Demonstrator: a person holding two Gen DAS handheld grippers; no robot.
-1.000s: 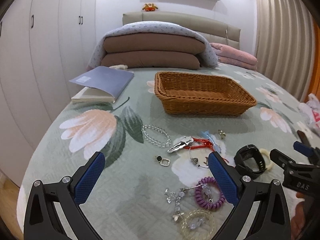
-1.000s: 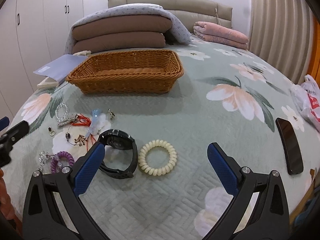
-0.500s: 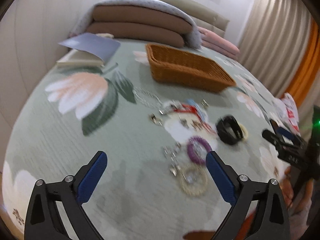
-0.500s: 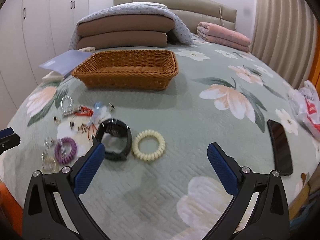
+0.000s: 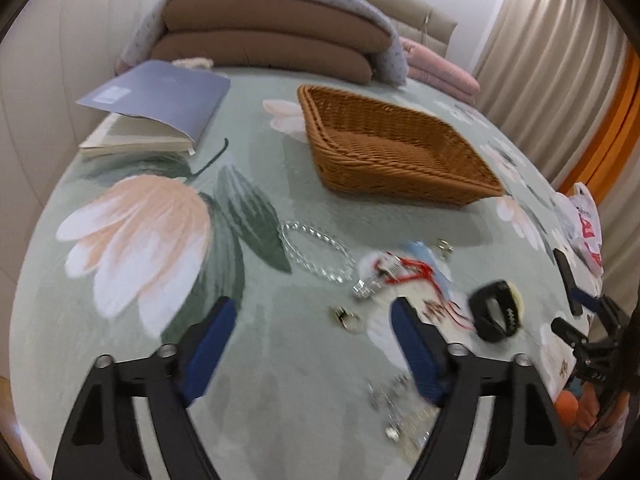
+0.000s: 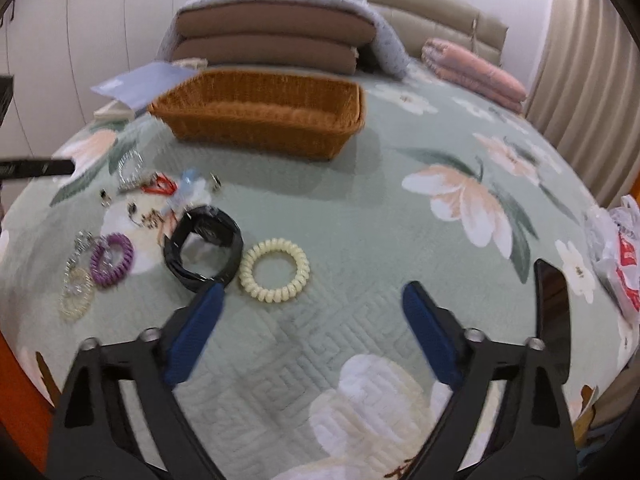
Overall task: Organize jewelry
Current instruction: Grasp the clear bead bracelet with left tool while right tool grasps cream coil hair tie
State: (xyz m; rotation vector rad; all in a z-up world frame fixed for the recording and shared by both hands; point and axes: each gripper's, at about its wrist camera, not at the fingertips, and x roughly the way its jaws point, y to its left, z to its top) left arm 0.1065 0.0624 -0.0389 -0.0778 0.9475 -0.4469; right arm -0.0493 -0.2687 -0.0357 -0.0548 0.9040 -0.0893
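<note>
Jewelry lies scattered on the floral bedspread in front of an empty wicker basket. A clear bead bracelet, red pieces, a small earring and a black watch show in the left wrist view. The right wrist view adds a cream coil hair tie and a purple coil hair tie. My left gripper is open, hovering just short of the earring. My right gripper is open above the bedspread, just short of the cream tie.
A blue book lies at the back left by stacked pillows. A black phone and a plastic bag lie at the right edge of the bed. The bed's front edge is close below both grippers.
Both views are motion-blurred. My left gripper has moved forward and closer over the jewelry. My right gripper has come forward a little towards the watch and cream tie.
</note>
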